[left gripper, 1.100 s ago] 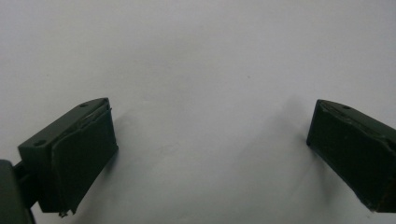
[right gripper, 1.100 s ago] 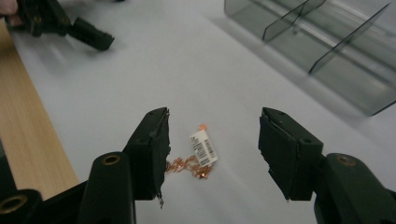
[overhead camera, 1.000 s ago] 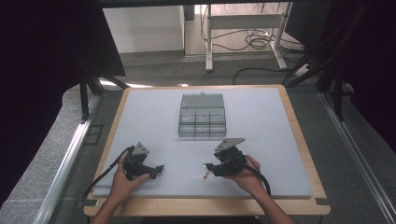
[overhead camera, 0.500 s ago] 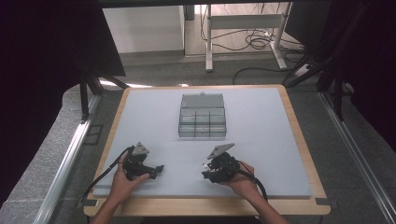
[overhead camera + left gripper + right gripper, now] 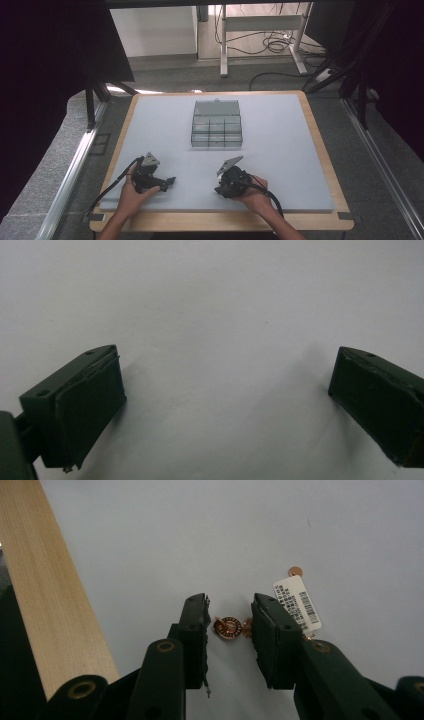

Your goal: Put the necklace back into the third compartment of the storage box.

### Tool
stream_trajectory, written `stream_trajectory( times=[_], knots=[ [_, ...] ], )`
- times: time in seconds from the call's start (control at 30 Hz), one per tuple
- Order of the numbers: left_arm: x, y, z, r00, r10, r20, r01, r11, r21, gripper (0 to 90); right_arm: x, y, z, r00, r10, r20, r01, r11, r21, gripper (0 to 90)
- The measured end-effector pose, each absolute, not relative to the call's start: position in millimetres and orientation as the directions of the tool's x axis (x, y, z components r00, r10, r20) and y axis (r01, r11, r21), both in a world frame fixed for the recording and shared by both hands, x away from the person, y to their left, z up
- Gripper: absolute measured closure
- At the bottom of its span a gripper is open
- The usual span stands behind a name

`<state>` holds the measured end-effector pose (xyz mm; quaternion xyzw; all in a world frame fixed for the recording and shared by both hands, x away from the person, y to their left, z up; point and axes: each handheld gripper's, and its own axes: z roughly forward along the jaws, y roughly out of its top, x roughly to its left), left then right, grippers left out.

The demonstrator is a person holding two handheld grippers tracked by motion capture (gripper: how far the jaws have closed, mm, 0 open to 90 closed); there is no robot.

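A: Left gripper (image 5: 169,181)?
B: Low over the near-left part of the tabletop (image 5: 280,150), held in the left hand (image 5: 131,195). Fingers (image 5: 80,410) spread wide in the left gripper view, nothing between them, just bare grey mat.

A: Right gripper (image 5: 230,630)?
B: Near edge, right of centre in the high view, in the right hand (image 5: 252,196), grey plate tilted up. Fingers parted a little, one on each side of a small round rose-gold jewelry piece (image 5: 228,627) with a dark ring of stones. Not clamped: a gap shows on the left side; can't tell whether the right finger touches.

A: Anything attached?
B: White barcode tag (image 5: 297,603) lying flat just beyond the right finger, partly hidden by it. Small copper-coloured disc (image 5: 295,571) just past the tag's far end. Can't tell how these join.

A: Surroundings?
B: Wooden edge (image 5: 45,590) of the tabletop running along the left of the right gripper view. Clear compartment box (image 5: 216,125) at mid-tabletop, lid open, well apart from both grippers. Contents too small to tell.
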<state>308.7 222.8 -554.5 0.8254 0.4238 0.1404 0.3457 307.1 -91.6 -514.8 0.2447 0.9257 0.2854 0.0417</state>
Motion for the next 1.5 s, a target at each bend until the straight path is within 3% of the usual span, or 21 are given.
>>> stream_trajectory(
  times=[0.27,0.63,1.5],
  knots=[
    [308.7,222.7,-554.6,0.601,0.797,-0.061,0.602,-0.402,0.690,0.8,301.8,-85.1,-514.5,-0.881,0.472,-0.024,0.391,0.756,0.525,73.0],
    [308.6,222.7,-554.6,0.601,0.797,-0.060,0.602,-0.402,0.690,0.9,303.2,-82.4,-513.5,-0.876,0.483,-0.022,0.406,0.759,0.509,84.3],
    [308.7,222.7,-554.6,0.601,0.797,-0.061,0.602,-0.402,0.690,0.9,303.8,-92.0,-505.6,-0.877,0.480,0.010,0.407,0.732,0.547,88.6]
  ],
)
